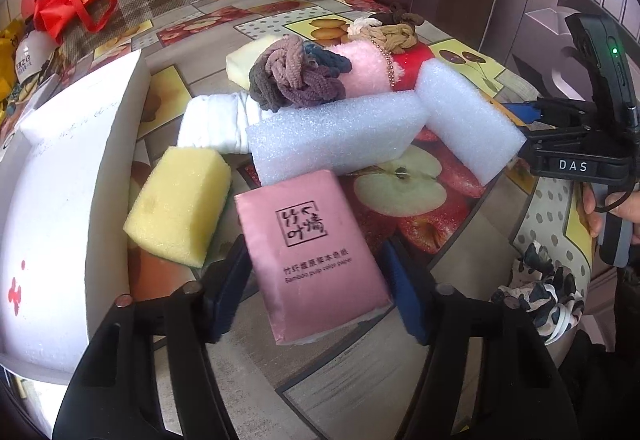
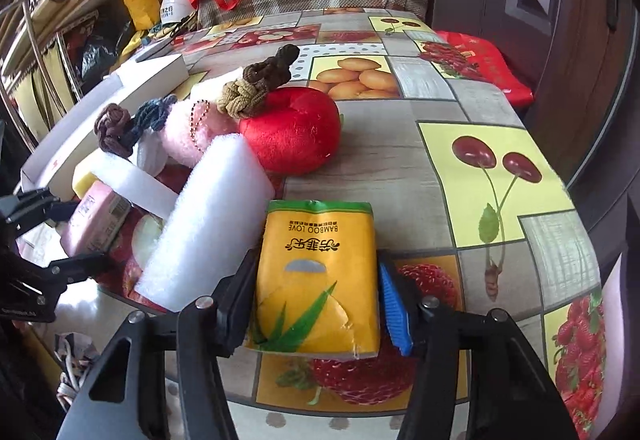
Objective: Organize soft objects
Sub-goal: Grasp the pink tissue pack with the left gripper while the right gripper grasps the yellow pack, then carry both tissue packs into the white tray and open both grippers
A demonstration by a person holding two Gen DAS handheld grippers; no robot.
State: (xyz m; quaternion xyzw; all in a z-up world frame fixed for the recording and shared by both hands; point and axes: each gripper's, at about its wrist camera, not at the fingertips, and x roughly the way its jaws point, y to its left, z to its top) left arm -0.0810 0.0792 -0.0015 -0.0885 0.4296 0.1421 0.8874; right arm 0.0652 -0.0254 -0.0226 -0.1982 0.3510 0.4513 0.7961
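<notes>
Soft objects crowd the fruit-print table (image 2: 400, 164), and from how things lie the sorting looks barely begun: the white box (image 1: 60, 224) along the table's left edge shows a bare floor in the part that's in view, with nothing soft inside it.

Both grippers are busy at the near edge. The left gripper (image 1: 316, 280) has its jaws spread to either side of the pink tissue pack (image 1: 312, 256); the pads look just beside its flanks, and whether they're pressing yet I cannot tell. The pack lies flat, glossy, lettering up, just beside the yellow sponge (image 1: 180, 204), which sits against the box wall.

Over on the right, the right gripper (image 2: 316, 300) brackets the yellow tissue pack (image 2: 316, 272) the same way, black pad on one side, blue pad on the other, close in on both flanks. Contact or a thin gap? Too close to call. The wrapper is crinkled at its near corner, so it should give easily under a squeeze.

Plenty left to do. Two white foam blocks (image 1: 340, 136) lean together mid-table, one touching the pink pack's far end. Behind them: a rolled white cloth (image 1: 216, 128), knotted hair ties (image 1: 296, 76), a fluffy pink toy (image 2: 188, 132) and a red plush apple (image 2: 292, 128) with more hair ties perched on top. All still out on the surface, in a loose heap toward the box side.
</notes>
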